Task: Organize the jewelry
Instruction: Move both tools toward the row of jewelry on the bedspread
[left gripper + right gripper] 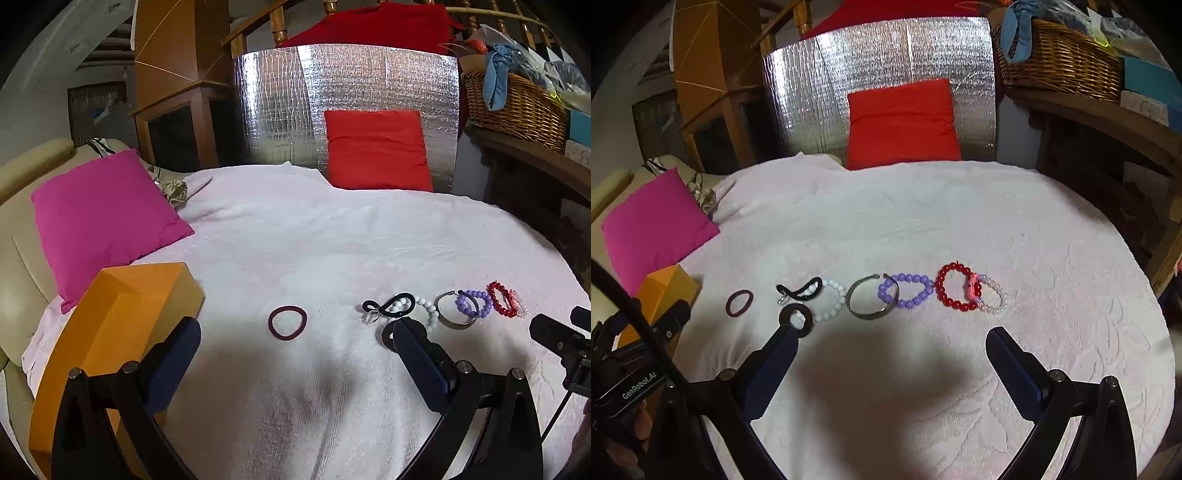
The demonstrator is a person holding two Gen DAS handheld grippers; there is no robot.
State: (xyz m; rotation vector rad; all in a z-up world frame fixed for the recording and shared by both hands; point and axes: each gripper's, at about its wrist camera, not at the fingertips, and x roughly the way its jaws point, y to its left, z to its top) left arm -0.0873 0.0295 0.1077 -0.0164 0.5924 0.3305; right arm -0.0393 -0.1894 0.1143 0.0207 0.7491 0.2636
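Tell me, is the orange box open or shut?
Cannot tell: the orange box shows only flat orange faces in both views, with no lid seam or interior visible.

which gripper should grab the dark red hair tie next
Left. The dark red hair tie lies straight ahead between the open left gripper, with the orange box beside it. The right gripper faces the beaded bracelets farther right.

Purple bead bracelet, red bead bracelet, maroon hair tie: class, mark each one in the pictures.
purple bead bracelet (925, 291), right wrist view, beads at its right end
red bead bracelet (941, 286), right wrist view, left-side beads
maroon hair tie (273, 318), left wrist view, left band
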